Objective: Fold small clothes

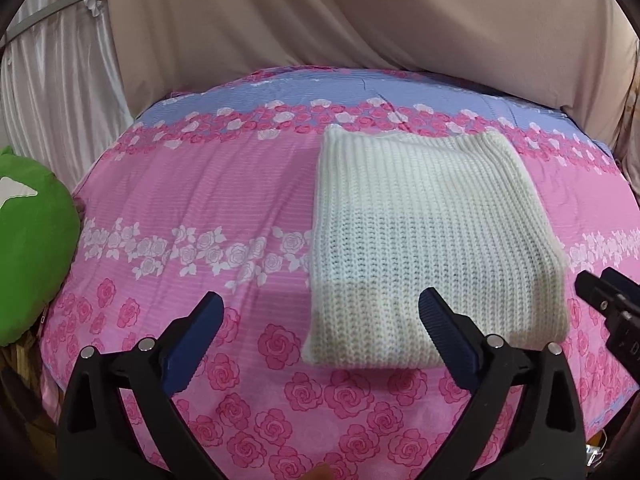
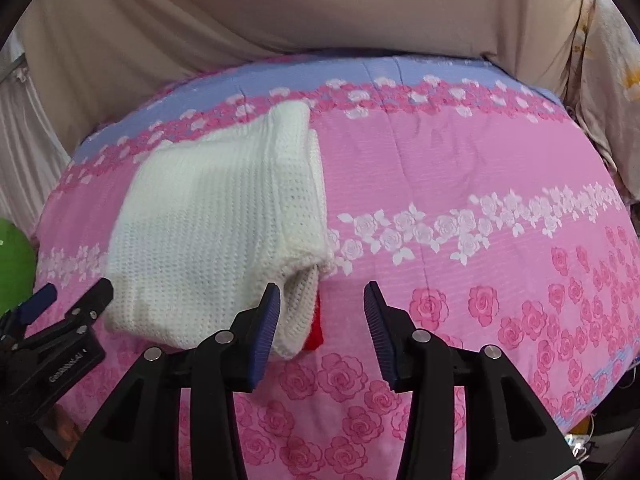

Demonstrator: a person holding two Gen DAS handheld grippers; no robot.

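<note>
A white knitted garment (image 1: 420, 240) lies folded into a rectangle on the pink rose-print bedspread (image 1: 200, 208). It also shows in the right wrist view (image 2: 216, 232), with a bit of red fabric (image 2: 316, 332) peeking from under its near right corner. My left gripper (image 1: 320, 312) is open and empty, just before the garment's near left corner. My right gripper (image 2: 322, 300) is open and empty, just before the near right corner. The right gripper also shows at the right edge of the left wrist view (image 1: 608, 304), and the left gripper at the left edge of the right wrist view (image 2: 72, 296).
A green cushion (image 1: 32, 248) lies at the bed's left edge. Beige drapes (image 1: 360, 16) hang behind the bed, with white curtains (image 1: 60, 92) at the far left. The bedspread's blue band (image 2: 400, 72) runs along the far side.
</note>
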